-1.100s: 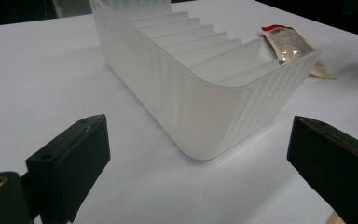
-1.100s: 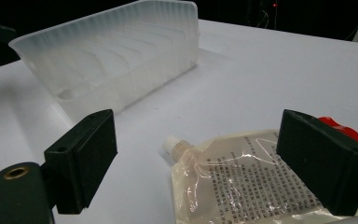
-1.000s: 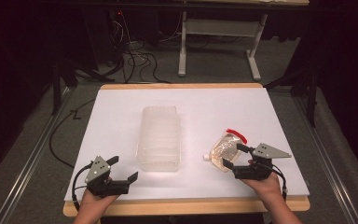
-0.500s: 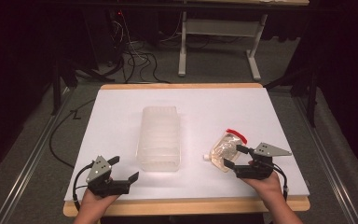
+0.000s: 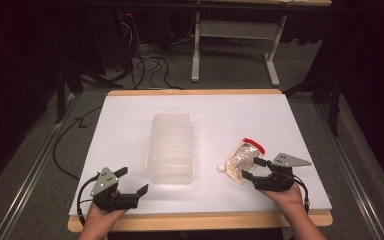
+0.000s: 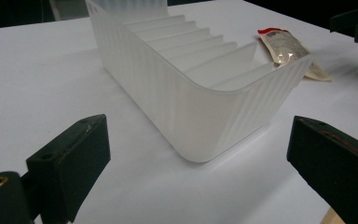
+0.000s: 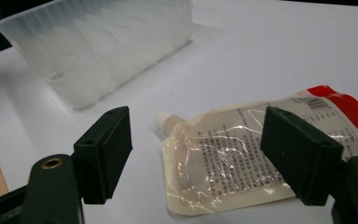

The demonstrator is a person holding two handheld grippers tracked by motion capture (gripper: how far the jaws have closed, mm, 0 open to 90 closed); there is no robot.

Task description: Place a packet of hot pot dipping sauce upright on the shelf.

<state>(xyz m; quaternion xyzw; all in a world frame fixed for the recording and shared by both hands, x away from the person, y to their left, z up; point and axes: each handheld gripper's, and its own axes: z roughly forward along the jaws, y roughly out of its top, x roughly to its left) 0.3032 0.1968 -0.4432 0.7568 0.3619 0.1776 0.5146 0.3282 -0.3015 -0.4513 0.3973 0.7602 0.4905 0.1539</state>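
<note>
Since the earlier frame, only the right gripper (image 5: 250,169) shows a change: its jaws have just been closing, and the spouted pouch (image 5: 241,163) lies between them, with neither pad pressing on it yet. Pouch, divided bin (image 5: 170,148) and left gripper (image 5: 132,181) sit where they did.

That pouch lies flat on the white table (image 5: 130,115), near the right front edge, well apart from the bin's right wall. From the right gripper view, it is a clear film bag (image 7: 242,149) with pale contents, a short white spout (image 7: 164,120) pointing left toward the bin and a red printed band (image 7: 349,109) at the far end.

I judge it light, soft and slack: the film should crumple and the fill should shift away from any pinch, so the body will sag once lifted. Smooth film is likely slippery. Best holds look like the stiff spout neck or the sealed red edge; squeezing the belly risks slip.

Its own jaws stand open on either side of the body. At the near left, the left gripper rests released, 2 jaws spread wide, holding nothing, facing the bin's (image 6: 200,116) near end.
</note>
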